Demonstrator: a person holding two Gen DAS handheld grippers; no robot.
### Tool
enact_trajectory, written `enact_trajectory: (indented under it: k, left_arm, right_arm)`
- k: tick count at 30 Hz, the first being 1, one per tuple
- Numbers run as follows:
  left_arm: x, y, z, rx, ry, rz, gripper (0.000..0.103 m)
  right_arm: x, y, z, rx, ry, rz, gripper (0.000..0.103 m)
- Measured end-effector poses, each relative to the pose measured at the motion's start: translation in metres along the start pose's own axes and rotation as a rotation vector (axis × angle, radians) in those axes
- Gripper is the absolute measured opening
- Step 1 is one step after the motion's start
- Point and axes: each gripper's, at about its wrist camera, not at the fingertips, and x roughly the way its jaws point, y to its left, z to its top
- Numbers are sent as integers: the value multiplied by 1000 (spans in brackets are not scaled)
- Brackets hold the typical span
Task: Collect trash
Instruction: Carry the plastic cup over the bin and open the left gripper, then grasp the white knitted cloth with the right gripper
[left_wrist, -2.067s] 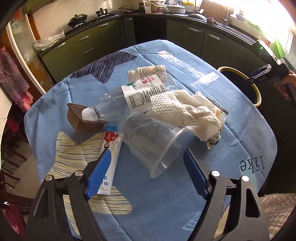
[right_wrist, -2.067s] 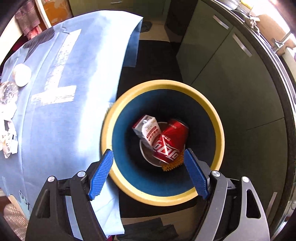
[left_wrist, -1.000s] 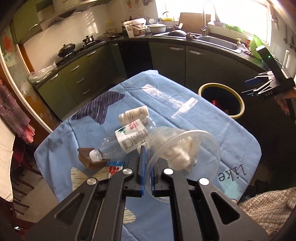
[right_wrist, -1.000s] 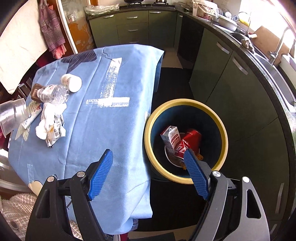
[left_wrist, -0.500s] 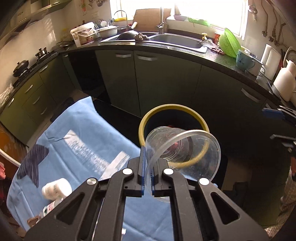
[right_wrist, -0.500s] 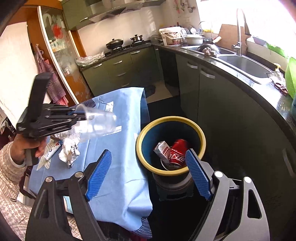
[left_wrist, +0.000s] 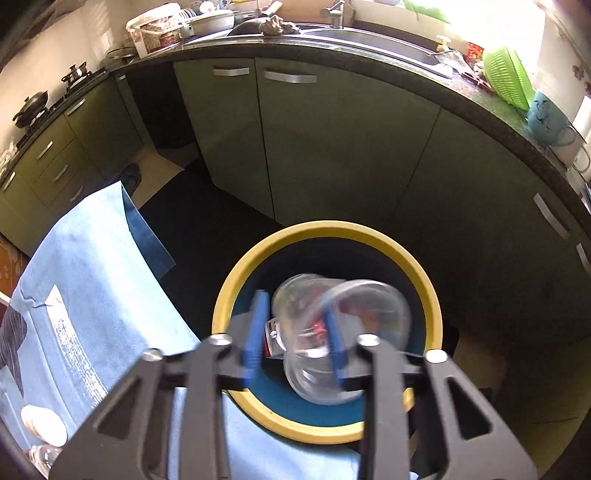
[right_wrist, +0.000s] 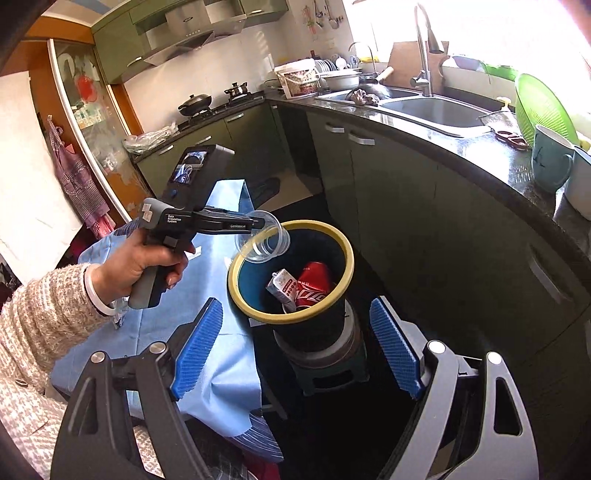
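Note:
A clear plastic cup (left_wrist: 332, 332) hangs blurred over the mouth of the yellow-rimmed bin (left_wrist: 328, 236). My left gripper (left_wrist: 293, 332) has its blue pads apart around the cup, just above the bin. In the right wrist view the cup (right_wrist: 263, 240) sits at the left gripper's tip (right_wrist: 255, 225), over the bin's (right_wrist: 332, 236) left rim. The bin holds a red can (right_wrist: 312, 286) and a small carton (right_wrist: 282, 286). My right gripper (right_wrist: 295, 350) is open and empty, low in front of the bin.
The blue-clothed table (left_wrist: 85, 295) lies left of the bin, with a white bottle cap end (left_wrist: 42, 424) at its edge. Green kitchen cabinets (left_wrist: 332, 147) and a sink counter (right_wrist: 436, 110) curve behind the bin. The bin stands on a small stool (right_wrist: 325, 365).
The left gripper carried the cup from the table to above the bin. Its pads, shut on the cup's rim half a second ago, now stand apart and the cup is blurred.

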Motion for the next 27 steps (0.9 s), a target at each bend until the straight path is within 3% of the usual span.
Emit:
enact_trajectory:
  k: [5,10,13,17,20,23,27]
  left_arm:
    - [-30,3,-5,8,-42,-36,43]
    - [-104,22,-30,-25,-141,-109,53]
    - [-155,40,-57,-18,-200,-111,57]
    - [-218,79,-104,-40,-265,-64,68]
    - [-258,112,-141,-82,-307,27,76]
    - [-292,140,-184,-137,-354,159,86]
    - [-315,177,-235,-242,-375,213,89]
  right_arm:
    - [11,5,1,-5,18,7,81]
    - [25,19,5,-29,35,22,81]
    - [35,35,6,-57,52,45,81]
    - [57,70,9,-130,98,84,82]
    - [77,110,16,-218,139,132,82]
    - [99,162,21,-328,185,192,82]
    - [129,244,23,-485,251,300,82]
